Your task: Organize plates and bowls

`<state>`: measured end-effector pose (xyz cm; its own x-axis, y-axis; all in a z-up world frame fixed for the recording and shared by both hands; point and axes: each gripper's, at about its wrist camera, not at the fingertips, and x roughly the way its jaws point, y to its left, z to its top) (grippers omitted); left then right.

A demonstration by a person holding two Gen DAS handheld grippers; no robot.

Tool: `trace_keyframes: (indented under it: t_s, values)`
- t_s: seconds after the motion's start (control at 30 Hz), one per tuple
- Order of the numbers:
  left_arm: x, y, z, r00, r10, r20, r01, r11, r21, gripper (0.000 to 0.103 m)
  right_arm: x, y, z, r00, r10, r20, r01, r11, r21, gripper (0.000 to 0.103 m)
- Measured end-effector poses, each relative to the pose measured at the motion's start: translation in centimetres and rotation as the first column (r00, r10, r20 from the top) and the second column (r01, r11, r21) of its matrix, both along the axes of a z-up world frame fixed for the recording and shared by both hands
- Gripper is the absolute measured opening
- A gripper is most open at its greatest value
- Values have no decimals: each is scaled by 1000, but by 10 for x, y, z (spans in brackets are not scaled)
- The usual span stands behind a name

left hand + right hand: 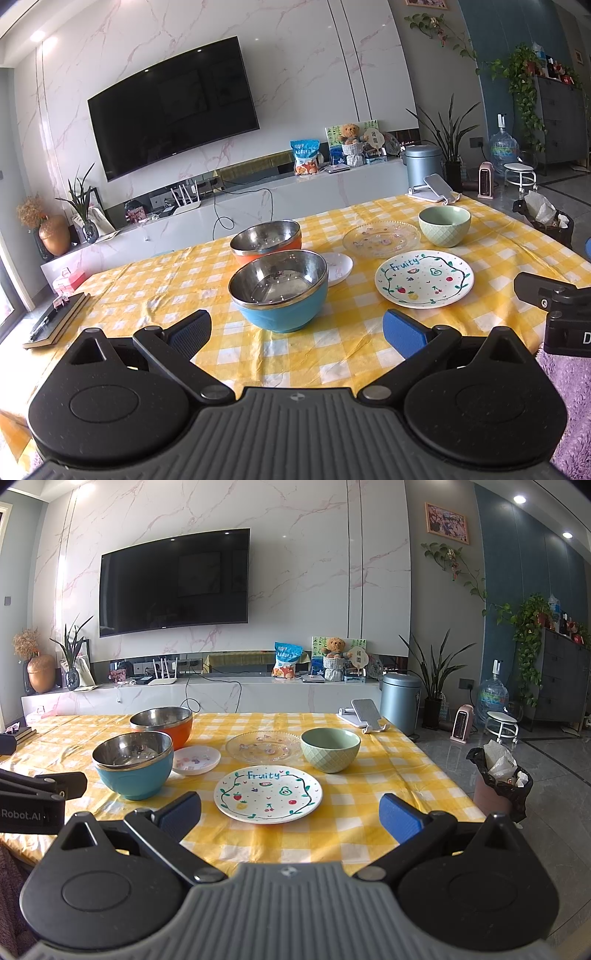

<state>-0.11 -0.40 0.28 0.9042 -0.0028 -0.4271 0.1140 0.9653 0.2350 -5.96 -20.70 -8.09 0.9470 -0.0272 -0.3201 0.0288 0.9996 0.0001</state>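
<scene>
- Our left tool [297,330] is spread wide and holds nothing; it hovers over the near edge of the counter [155,280], aimed at the blue bowl [279,291]. Our right tool [290,812] is equally released and empty, with the fruit plate [268,794] just beyond its fingers.
- We judge the task barely begun: all 6 dishes sit apart on the counter, nothing stacked. Taking the fruit plate as landmark, the blue bowl stands to its left, the orange bowl [164,722] further left and behind, the small white dish [196,760] behind-left and beside the blue bowl, the glass plate [264,746] directly behind, and the green bowl [330,749] behind-right.
- What is left, as we read it: nest the 3 bowls and pile the 3 plates.
- The left view alone shows a notebook [55,321] at the counter's far left edge. The right view shows the trash bin [498,779] on the floor more fully, and a framed picture [447,522] high on the wall.
</scene>
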Motion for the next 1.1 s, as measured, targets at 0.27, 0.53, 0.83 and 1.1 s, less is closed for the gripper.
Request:
trace_keyframes:
  t_s: [0.27, 0.53, 0.83, 1.1]
  values:
    - [0, 0, 1, 1000, 0, -2, 0, 1000, -2, 103, 1, 0, 3, 1000, 0, -2, 0, 1000, -1, 101]
    - [0, -1, 1, 1000, 1, -2, -1, 1000, -5, 103, 2, -1, -3, 1000, 0, -6, 0, 1000, -4, 101]
    - [0, -3, 0, 1000, 0, -1, 0, 1000, -4, 103, 4, 3, -7, 1000, -1, -8, 1, 1000, -3, 101]
    - [0, -1, 0, 1000, 1, -1, -1, 1000, -7, 103, 4, 3, -6, 1000, -1, -10, 1, 1000, -4, 101]
